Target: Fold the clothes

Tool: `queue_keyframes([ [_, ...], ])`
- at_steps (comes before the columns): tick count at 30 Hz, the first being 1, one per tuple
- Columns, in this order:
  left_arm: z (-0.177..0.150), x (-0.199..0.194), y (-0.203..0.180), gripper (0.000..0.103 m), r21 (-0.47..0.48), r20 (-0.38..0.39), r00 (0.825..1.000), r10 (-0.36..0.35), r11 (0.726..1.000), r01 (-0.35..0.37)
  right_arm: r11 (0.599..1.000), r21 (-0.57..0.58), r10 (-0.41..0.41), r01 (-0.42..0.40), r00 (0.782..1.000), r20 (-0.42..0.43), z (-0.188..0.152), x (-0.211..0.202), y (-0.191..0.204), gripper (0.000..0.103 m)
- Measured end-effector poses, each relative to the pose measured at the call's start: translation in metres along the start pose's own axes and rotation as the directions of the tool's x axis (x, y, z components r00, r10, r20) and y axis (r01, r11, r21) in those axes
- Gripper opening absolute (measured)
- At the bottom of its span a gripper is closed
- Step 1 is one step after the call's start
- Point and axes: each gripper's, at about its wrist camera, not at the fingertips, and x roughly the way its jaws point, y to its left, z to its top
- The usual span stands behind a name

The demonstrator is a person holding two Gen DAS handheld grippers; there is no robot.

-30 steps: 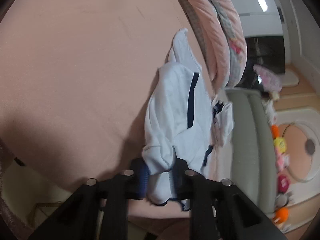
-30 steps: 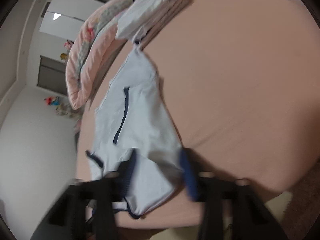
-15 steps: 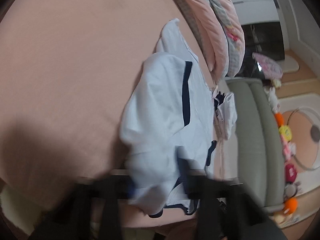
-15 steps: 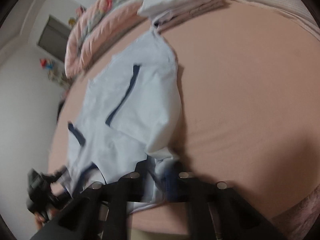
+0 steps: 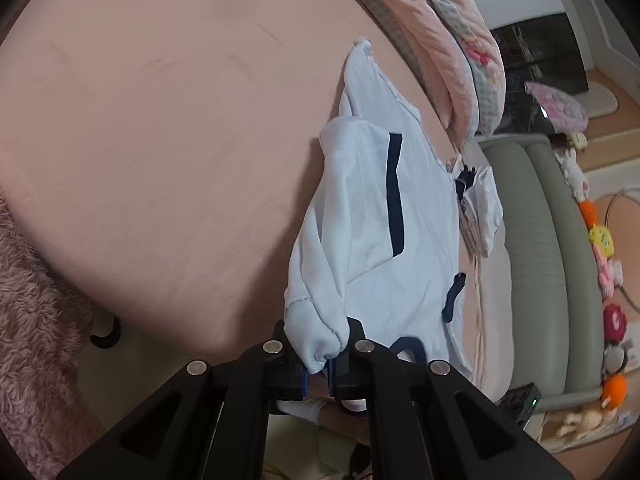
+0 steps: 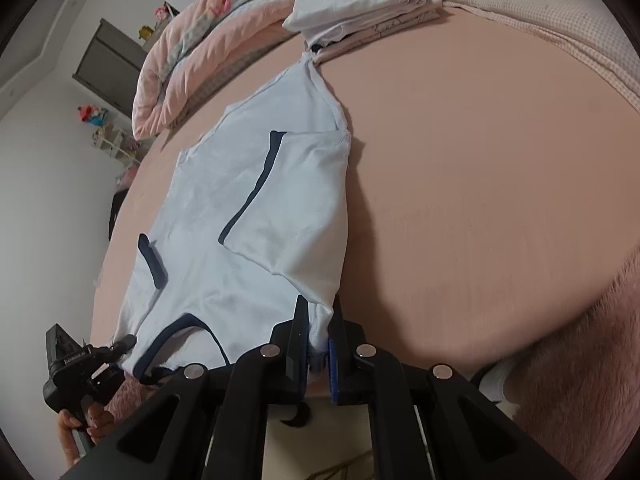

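My left claw (image 5: 318, 364) is clamped on a bunched edge of the pale-blue navy-trimmed cotton shirt (image 5: 372, 240); my right claw (image 6: 319, 354) has just been closing and pinches its near hem. Shirt's long axis runs straight ahead of both claws across the pink bedsheet (image 6: 480, 200); fold goes forward.

Both of the 2 views are fisheye cameras riding on the hand-held grippers, each looking forward and steeply down along its own fingers at the pink bed (image 5: 160, 140) from close range. The left wrist view faces across the mattress toward the rolled quilt (image 5: 452, 40) and the room's floor beyond; the right wrist view faces the opposite way round — toward a wall. They share the pale blue shirt (image 6: 248, 216), the quilt and the bed — and the right view also catches the left gripper (image 6: 128, 341) at its lower left.
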Motion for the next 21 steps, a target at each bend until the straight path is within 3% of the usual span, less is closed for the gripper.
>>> queue_keyframes([
  [2,0.001,0.01,0.007,0.006,-0.036,-0.028,1.0,0.01,0.999,-0.011,1.0,0.013,-0.002,0.002,1.0,-0.026,-0.001,0.007,-0.002,0.01],
  [3,0.002,0.014,0.009,0.006,-0.051,-0.039,0.999,0.01,0.999,-0.012,1.0,0.024,0.011,-0.01,0.999,-0.032,0.0,0.011,-0.003,0.015],
  [5,0.004,0.019,0.01,0.006,-0.06,-0.05,0.999,0.007,0.998,-0.01,0.999,0.037,0.04,-0.039,0.998,-0.039,0.003,0.019,-0.003,0.032],
  [7,0.005,0.02,0.005,0.007,-0.024,-0.047,0.999,0.022,0.999,-0.023,0.998,0.001,0.065,-0.065,0.997,-0.033,0.004,0.021,0.006,0.06],
  [8,0.005,0.021,0.004,0.007,-0.006,-0.044,0.999,0.026,1.0,-0.027,0.998,-0.045,0.05,-0.051,0.998,-0.038,0.003,0.022,0.012,0.064],
  [9,0.006,0.022,0.003,0.007,0.009,-0.043,0.999,0.028,1.0,-0.028,0.995,-0.091,0.034,-0.038,0.999,-0.042,0.002,0.024,0.018,0.062],
  [11,0.006,0.021,0.002,0.006,0.035,-0.034,0.999,0.033,0.999,-0.032,0.985,-0.175,-0.018,0.009,0.999,-0.045,-0.002,0.026,0.029,0.013],
  [12,0.005,0.016,0.0,0.005,0.048,-0.019,0.999,0.043,0.998,-0.042,0.985,-0.171,-0.015,0.005,0.998,-0.053,-0.002,0.026,0.028,0.005],
  [15,0.0,-0.002,-0.01,0.004,0.099,0.028,0.998,0.063,0.993,-0.066,0.988,-0.156,0.01,-0.016,0.999,-0.044,-0.003,0.015,0.025,0.005],
  [21,-0.007,-0.031,-0.017,0.004,0.153,0.005,0.998,0.056,0.987,-0.056,0.982,-0.178,0.051,-0.055,0.998,-0.025,-0.013,-0.02,0.034,0.005],
])
